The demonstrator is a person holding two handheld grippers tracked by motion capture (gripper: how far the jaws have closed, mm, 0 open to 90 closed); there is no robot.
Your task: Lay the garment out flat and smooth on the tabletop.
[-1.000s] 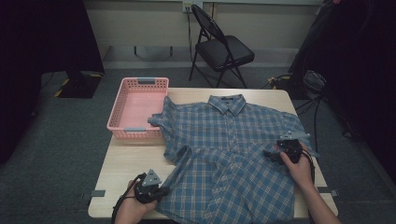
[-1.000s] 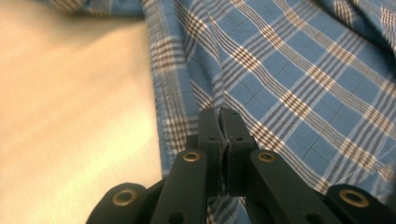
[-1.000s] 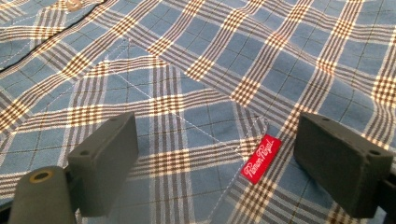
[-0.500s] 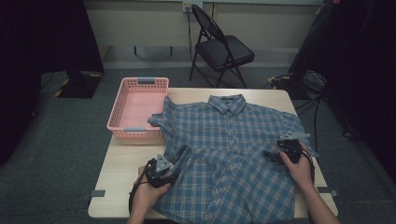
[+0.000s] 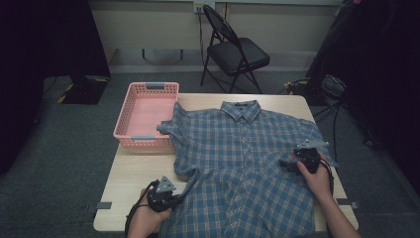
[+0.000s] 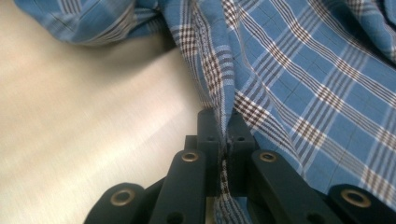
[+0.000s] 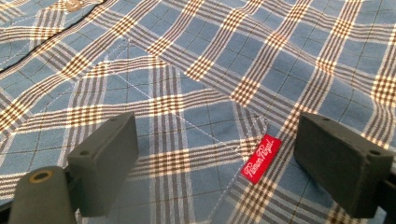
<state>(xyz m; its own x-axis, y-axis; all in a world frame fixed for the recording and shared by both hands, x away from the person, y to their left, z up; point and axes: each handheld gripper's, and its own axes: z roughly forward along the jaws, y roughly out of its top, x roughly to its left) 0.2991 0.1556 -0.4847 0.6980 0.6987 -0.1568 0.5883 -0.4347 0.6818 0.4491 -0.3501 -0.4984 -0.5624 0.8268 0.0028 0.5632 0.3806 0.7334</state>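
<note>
Shirt point(image 5: 247, 163) edge pinched in left tool point(image 6: 223, 140); right tool point(image 7: 215, 163) gapes above it.

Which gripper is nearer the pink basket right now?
Left. The left gripper sits at the table's near left edge, shut on the shirt, below the pink basket. The right gripper is open over the shirt's far right side, across the table.

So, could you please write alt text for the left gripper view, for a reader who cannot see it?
The left gripper has its two black jaws shut on a fold of the blue plaid shirt, seen close up. The fabric spreads to the right and across the top, with the pale wooden table bare at the left.
</note>
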